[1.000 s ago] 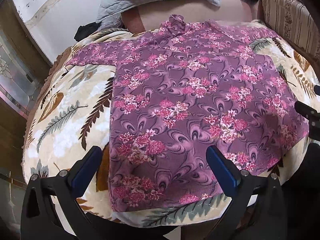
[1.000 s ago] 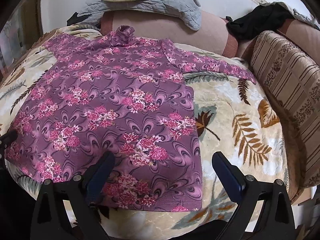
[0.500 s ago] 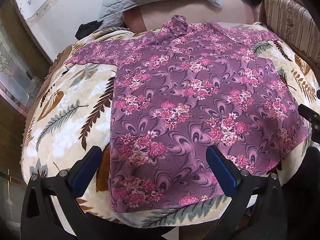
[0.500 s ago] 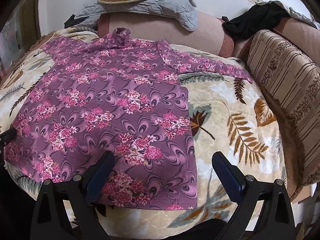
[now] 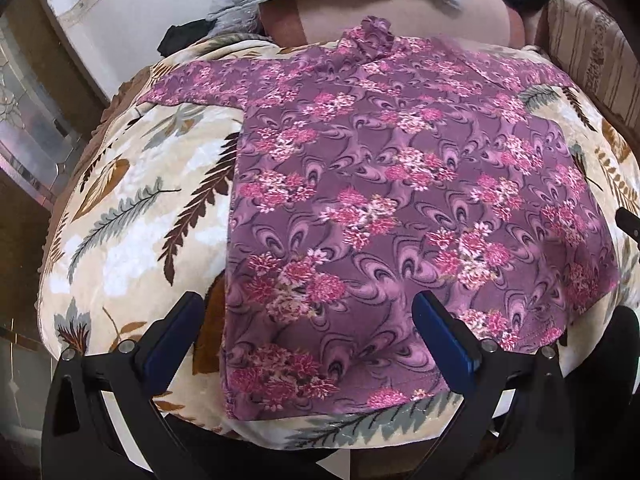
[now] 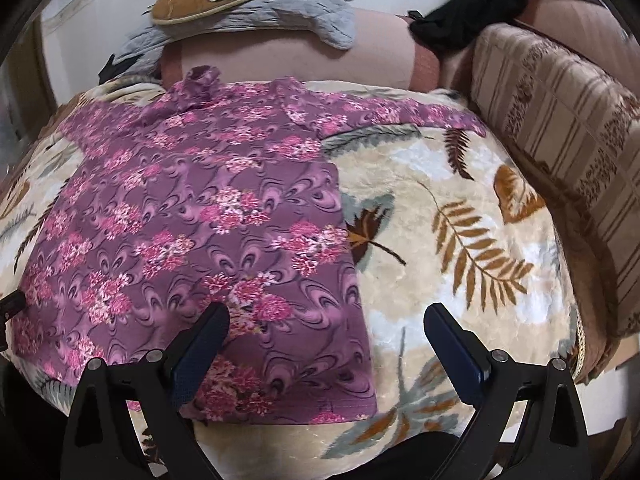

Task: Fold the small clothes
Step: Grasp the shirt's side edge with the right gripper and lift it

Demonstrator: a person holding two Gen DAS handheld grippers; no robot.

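Observation:
A purple long-sleeved top with pink flowers (image 5: pixel 392 200) lies flat on a cream leaf-print blanket (image 5: pixel 132 216), collar at the far side, both sleeves spread out. It also shows in the right wrist view (image 6: pixel 200 216). My left gripper (image 5: pixel 308 340) is open and empty, hovering over the top's near left hem corner. My right gripper (image 6: pixel 326 344) is open and empty over the near right hem corner. The right sleeve (image 6: pixel 420 114) stretches towards the striped cushion.
A striped brown cushion (image 6: pixel 560 128) borders the blanket on the right. A pink bolster (image 6: pixel 296 56) lies behind the top, with a grey quilted cloth (image 6: pixel 280 12) and a black garment (image 6: pixel 472 8) on it. The blanket's near edge (image 5: pixel 360 428) drops off below my grippers.
Both grippers have moved slightly forward and down toward the hem; the top looks a little nearer. The garment itself has not moved.

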